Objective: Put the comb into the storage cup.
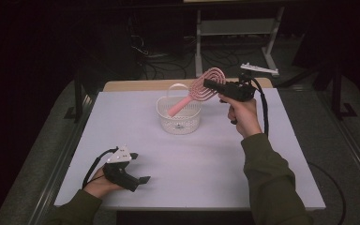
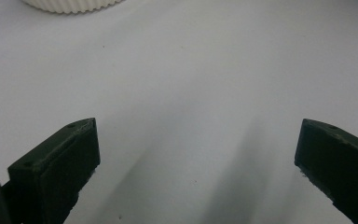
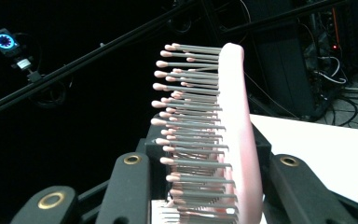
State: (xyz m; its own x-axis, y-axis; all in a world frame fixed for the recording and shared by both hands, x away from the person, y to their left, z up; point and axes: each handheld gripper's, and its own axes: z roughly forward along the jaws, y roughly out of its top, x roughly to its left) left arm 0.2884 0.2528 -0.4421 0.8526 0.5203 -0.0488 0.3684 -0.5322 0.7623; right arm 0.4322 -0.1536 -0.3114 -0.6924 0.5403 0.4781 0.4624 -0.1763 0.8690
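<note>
White basket (image 1: pixel 180 119) with pink hairbrush (image 1: pixel 201 89) handle dipping in; right gripper (image 1: pixel 211 85) clamped on brush head, left gripper (image 1: pixel 143 179) released.

No readable writing anywhere

We find no text, label, brand, number or sign that we can read on anything in these views, neither on the table and the things on it nor on the equipment in the dark room behind.
</note>
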